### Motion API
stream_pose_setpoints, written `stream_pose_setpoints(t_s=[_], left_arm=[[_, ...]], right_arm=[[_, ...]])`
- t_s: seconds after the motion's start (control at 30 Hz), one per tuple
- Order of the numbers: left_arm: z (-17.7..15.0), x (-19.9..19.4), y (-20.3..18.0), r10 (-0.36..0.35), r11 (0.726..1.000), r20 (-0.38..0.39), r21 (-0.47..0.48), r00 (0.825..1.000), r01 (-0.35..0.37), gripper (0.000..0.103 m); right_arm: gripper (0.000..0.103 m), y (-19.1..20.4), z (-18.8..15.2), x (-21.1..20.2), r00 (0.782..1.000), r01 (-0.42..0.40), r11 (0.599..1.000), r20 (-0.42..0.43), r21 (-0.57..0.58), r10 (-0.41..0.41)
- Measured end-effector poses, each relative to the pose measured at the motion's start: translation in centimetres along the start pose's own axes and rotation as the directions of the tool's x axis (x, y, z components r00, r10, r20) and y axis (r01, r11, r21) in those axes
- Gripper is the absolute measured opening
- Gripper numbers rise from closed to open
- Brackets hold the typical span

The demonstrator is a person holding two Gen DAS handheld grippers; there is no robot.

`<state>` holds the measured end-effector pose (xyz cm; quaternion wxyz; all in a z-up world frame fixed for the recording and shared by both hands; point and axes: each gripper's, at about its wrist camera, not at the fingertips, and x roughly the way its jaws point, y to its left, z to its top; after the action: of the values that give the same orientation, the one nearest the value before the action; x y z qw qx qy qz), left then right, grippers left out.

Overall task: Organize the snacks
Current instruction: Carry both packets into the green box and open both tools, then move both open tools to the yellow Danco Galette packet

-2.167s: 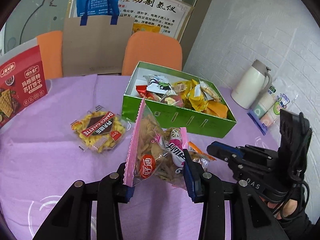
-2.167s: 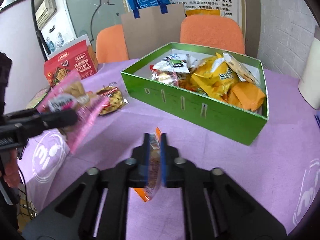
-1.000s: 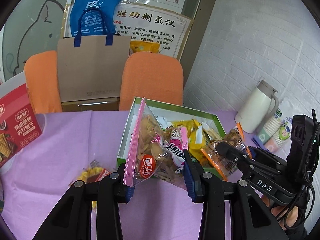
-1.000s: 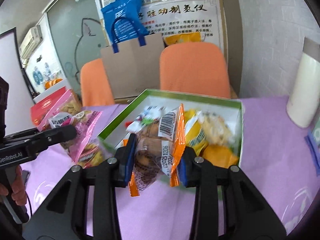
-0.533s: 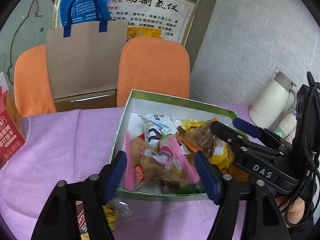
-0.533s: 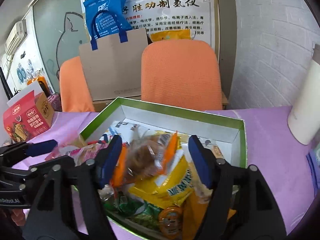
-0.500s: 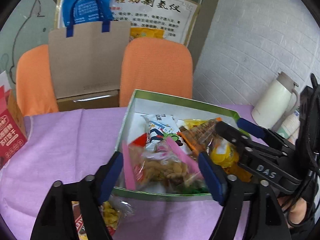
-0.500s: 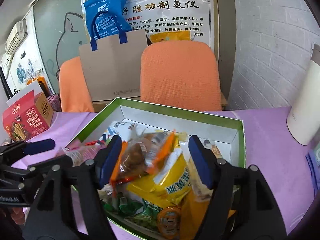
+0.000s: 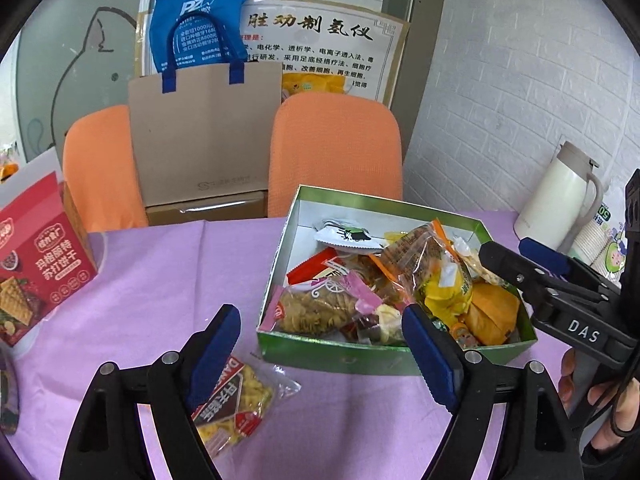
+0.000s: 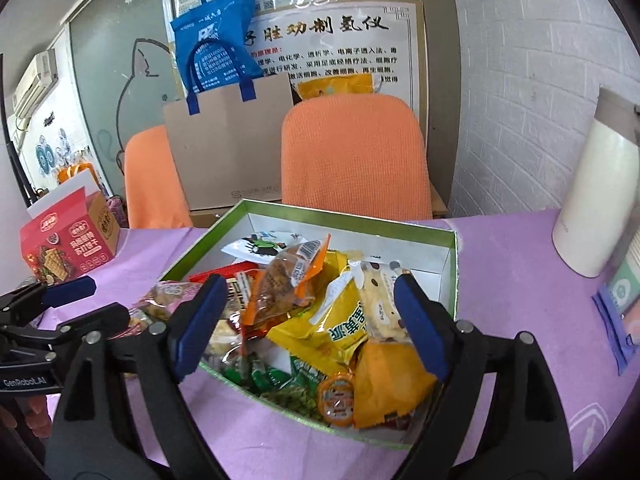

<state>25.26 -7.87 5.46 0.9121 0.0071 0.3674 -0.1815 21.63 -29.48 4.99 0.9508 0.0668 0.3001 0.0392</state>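
A green box [image 9: 384,354] [image 10: 344,216] full of snack packets stands on the purple table. The pink chip bag [image 9: 320,306] lies in its near left corner, and the orange-edged clear packet [image 9: 418,258] [image 10: 294,280] rests on top of the pile. My left gripper [image 9: 322,354] hangs open just in front of the box with nothing in it. My right gripper [image 10: 308,324] is open over the box's near side, empty; it also shows at the right of the left wrist view [image 9: 520,258]. A clear packet of yellow snacks [image 9: 234,404] lies on the cloth under the left gripper.
A red biscuit carton [image 9: 38,264] [image 10: 68,246] stands at the table's left. A white thermos [image 9: 554,204] [image 10: 596,196] and paper cups [image 9: 600,240] stand at the right. Two orange chairs [image 9: 336,148] and a brown paper bag [image 9: 204,132] are behind the table.
Both grippers carried their packets up over the box and opened. The pink chip bag and the orange-edged packet now lie in the box, and both grippers have drawn back slightly.
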Motion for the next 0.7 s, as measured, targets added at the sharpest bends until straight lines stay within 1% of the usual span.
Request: stream_pose_setpoints(t_s=[0.1, 0.2, 0.43, 0.57, 0.7], left_arm=[[-0.5, -1.7, -0.1, 0.007, 1.000, 0.021, 0.003, 1.000, -0.007, 0.085], [-1.2, -3.2, -0.3, 0.010, 1.000, 0.028, 0.009, 1.000, -0.010, 0.086], [-2.9, -6.1, -0.2, 0.021, 0.999, 0.043, 0.025, 0.999, -0.022, 0.086], [-4.2, -7.6, 1.1, 0.021, 1.000, 0.042, 0.022, 0.999, -0.022, 0.086], [-5.1, -8.6, 4.4, 0.054, 0.998, 0.045, -0.041, 0.998, -0.053, 0.086]], right_arm=[[0.091, 0.6, 0.0, -1.8, 1.000, -0.010, 1.000, 0.021, -0.005, 0.010], [0.092, 1.2, -0.4, -3.3, 0.999, -0.024, 1.000, 0.030, -0.014, 0.024], [0.093, 3.5, -2.0, -5.6, 0.998, -0.059, 0.997, 0.011, -0.057, 0.060], [0.093, 5.0, -3.7, -5.9, 0.995, -0.090, 0.992, -0.043, -0.084, 0.087], [0.093, 6.3, -5.7, -5.4, 0.987, -0.128, 0.986, -0.109, -0.109, 0.116]])
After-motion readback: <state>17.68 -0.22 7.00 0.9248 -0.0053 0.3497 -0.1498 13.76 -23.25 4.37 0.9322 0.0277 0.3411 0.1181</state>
